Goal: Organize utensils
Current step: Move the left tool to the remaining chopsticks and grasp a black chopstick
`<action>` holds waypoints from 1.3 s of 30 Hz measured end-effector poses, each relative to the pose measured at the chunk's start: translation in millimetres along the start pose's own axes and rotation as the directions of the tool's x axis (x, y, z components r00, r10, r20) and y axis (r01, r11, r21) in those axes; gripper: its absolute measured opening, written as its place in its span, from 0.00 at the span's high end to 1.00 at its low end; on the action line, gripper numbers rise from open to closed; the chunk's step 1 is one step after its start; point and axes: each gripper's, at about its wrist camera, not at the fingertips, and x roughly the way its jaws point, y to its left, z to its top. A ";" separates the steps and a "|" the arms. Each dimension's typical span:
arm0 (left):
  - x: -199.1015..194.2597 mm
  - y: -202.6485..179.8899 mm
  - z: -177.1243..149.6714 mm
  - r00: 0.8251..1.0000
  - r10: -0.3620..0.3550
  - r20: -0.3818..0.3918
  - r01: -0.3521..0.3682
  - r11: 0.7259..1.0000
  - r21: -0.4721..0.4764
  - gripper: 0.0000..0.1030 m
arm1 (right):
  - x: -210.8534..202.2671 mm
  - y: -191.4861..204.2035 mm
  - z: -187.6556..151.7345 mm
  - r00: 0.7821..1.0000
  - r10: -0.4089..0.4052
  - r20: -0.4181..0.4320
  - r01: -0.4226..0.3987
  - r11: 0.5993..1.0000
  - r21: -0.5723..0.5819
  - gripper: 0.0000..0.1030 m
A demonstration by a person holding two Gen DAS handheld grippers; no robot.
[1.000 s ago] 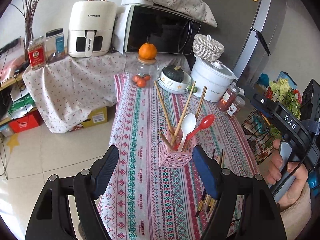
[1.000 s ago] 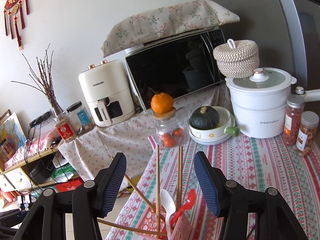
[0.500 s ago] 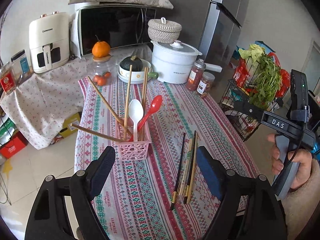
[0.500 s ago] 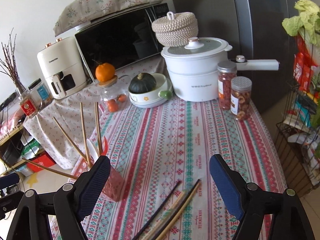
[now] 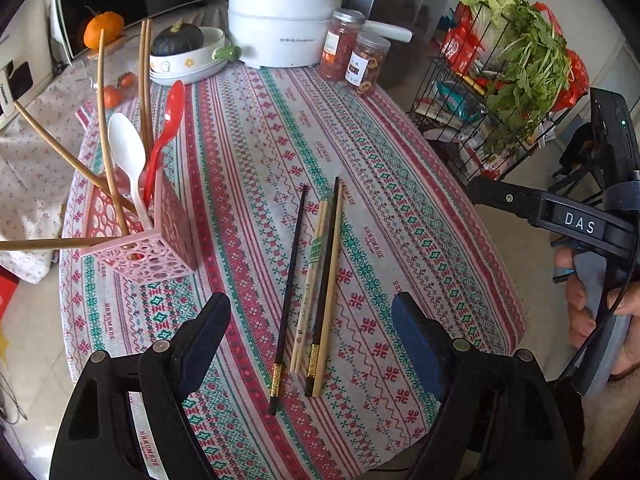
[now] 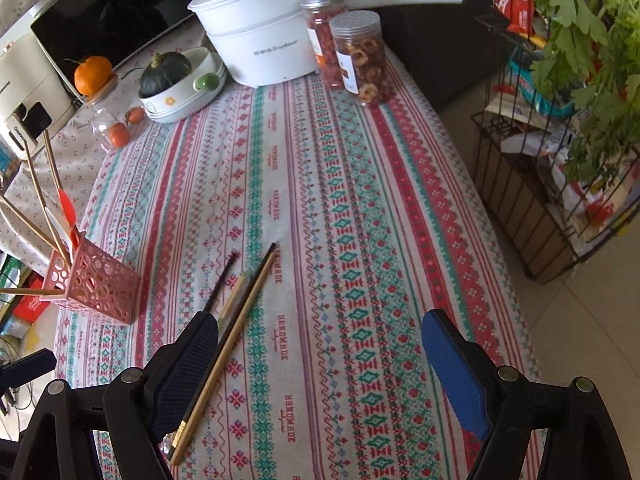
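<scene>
Several chopsticks [image 5: 316, 280], black and light wood, lie side by side on the patterned tablecloth [image 5: 400, 184]. My left gripper [image 5: 310, 334] is open and empty, hovering just above their near ends. A pink perforated holder [image 5: 140, 240] at the left holds chopsticks, a white spoon [image 5: 128, 156] and a red spoon [image 5: 166, 132]. My right gripper [image 6: 320, 346] is open and empty above the cloth, its left finger over the chopsticks [image 6: 240, 300]. The holder also shows in the right wrist view [image 6: 100, 280].
A white pot [image 5: 280, 24], two snack jars [image 5: 352, 56], a bowl with a dark squash [image 5: 184, 52] and a jar topped by an orange [image 5: 104, 28] stand at the table's far end. A wire rack with greens [image 5: 512, 80] stands right of the table.
Both grippers have swung right and down from the holder toward the loose chopsticks, which now lie directly under the left gripper. Both stay open.
</scene>
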 end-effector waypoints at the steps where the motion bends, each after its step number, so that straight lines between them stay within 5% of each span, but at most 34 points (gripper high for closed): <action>1: 6.8 -0.9 2.2 1.000 0.004 -0.009 -0.004 1.000 -0.002 0.18 | 1.1 -1.5 -0.1 1.000 -0.005 -0.003 0.005 1.000 0.000 0.15; 12: 85.2 4.1 28.6 0.995 0.000 -0.102 -0.004 0.999 -0.048 0.67 | 20.6 -4.0 -8.2 0.997 -0.027 -0.076 0.022 0.998 -0.056 0.15; 28: 147.3 10.4 60.8 0.994 0.074 -0.079 -0.072 0.997 0.028 0.88 | 40.9 -13.2 -4.3 0.991 -0.040 -0.124 0.033 0.998 -0.058 0.15; 30: 146.6 9.4 59.8 0.992 0.097 -0.075 -0.094 0.995 0.044 0.95 | 45.4 -14.7 -4.3 0.990 -0.036 -0.139 0.029 0.998 -0.048 0.15; 39: 88.9 2.3 52.8 0.996 0.083 0.031 -0.084 0.995 0.060 0.95 | 57.6 -10.7 -7.1 0.983 -0.049 -0.177 0.043 0.998 -0.040 0.15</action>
